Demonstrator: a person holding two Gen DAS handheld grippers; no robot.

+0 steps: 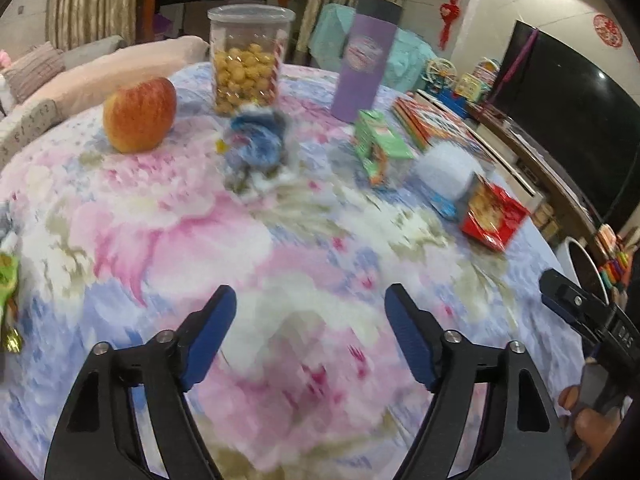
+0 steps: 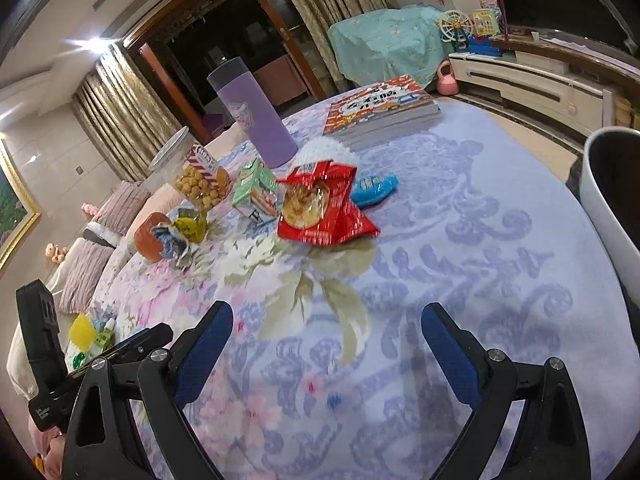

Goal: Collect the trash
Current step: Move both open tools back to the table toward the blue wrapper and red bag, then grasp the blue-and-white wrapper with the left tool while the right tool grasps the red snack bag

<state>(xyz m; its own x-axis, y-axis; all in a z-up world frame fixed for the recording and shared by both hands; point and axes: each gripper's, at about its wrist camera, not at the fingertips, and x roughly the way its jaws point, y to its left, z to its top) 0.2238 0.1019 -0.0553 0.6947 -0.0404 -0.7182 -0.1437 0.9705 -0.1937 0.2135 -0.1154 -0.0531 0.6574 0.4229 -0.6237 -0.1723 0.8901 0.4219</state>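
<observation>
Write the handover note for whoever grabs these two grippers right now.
Left gripper: open, empty, above the tablecloth.
Right gripper: open, empty.
Trash on the table: red snack bag, blue wrapper, green carton, crumpled blue wrapper, green wrapper at the left edge.
White bin stands at the table's right side.
Nothing held; all pickups remain. Apple, popcorn jar, purple bottle and books look like keepers.

Motion blur smears the crumpled blue wrapper point(image 1: 256, 148) and the white ball point(image 1: 446, 172) in the left wrist view, so their details cannot be read. The green packet point(image 1: 8, 280) is cut off by the left edge. In the right wrist view the apple point(image 2: 149, 240) sits mostly hidden behind the wrapper, and the white bin point(image 2: 612, 208) runs off the right edge.
</observation>
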